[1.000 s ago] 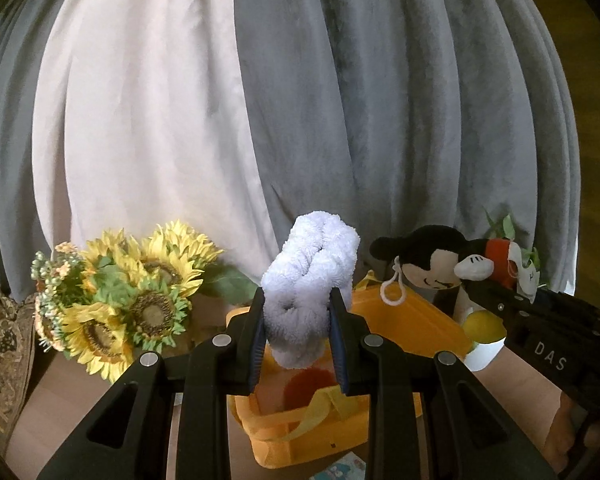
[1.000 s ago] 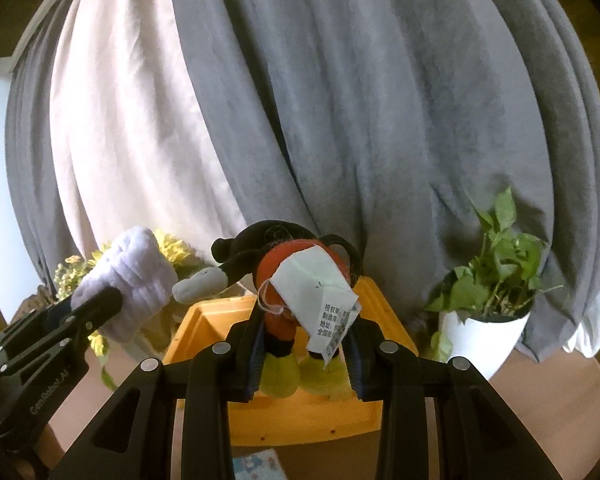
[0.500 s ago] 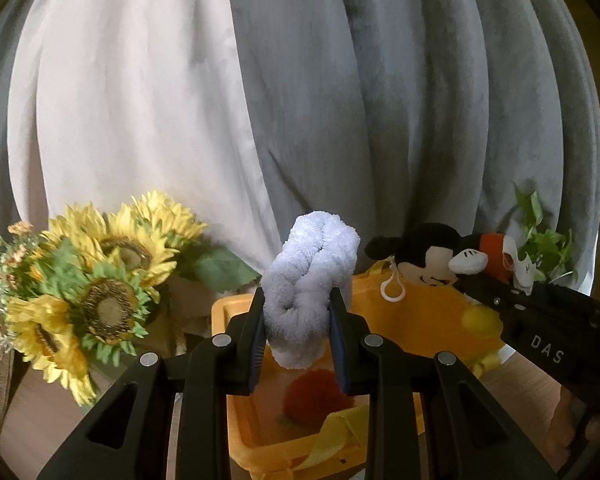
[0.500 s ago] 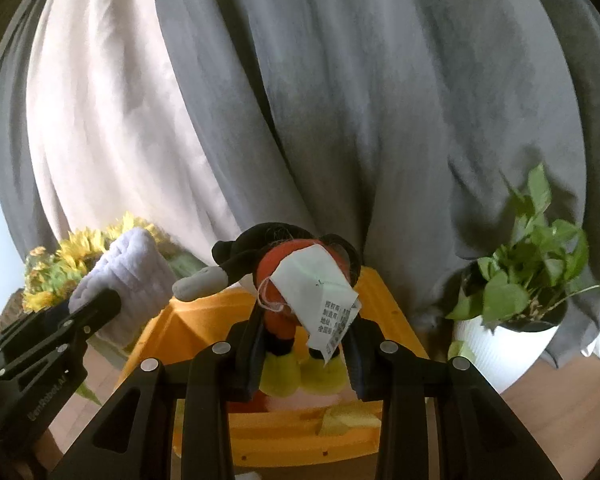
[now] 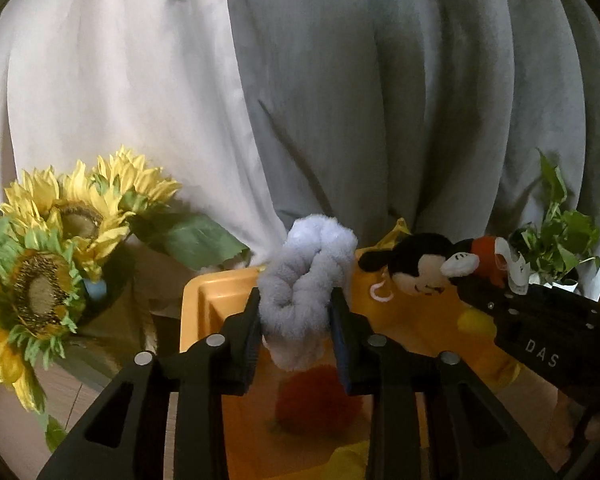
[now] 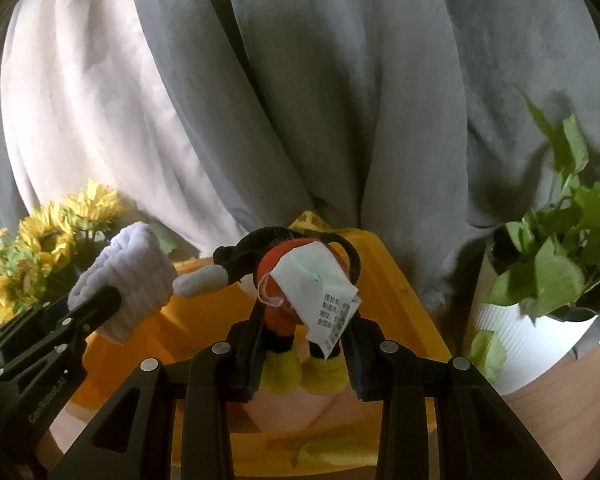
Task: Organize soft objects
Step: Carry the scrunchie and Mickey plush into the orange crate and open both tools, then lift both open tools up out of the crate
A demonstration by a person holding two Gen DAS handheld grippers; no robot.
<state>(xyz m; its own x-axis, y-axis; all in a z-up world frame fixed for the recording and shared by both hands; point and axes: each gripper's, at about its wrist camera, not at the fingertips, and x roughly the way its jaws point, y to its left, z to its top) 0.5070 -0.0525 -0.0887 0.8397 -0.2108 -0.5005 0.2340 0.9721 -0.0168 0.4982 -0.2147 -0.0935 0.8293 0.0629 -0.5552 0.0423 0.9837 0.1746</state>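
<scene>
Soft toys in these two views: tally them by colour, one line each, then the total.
Pale lavender: 1, the fluffy roll in the left gripper.
Black and red: 1, the mouse plush in the right gripper.
Red: 1, the fuzzy ball lying in the orange bin.
Total: 3

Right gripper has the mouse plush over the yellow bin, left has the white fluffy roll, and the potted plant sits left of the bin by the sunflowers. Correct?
Not quite. The potted plant stands right of the bin, opposite the sunflowers, as the right wrist view shows. The rest holds: the right gripper has the mouse plush over the bin, and the left gripper has the fluffy roll.
</scene>
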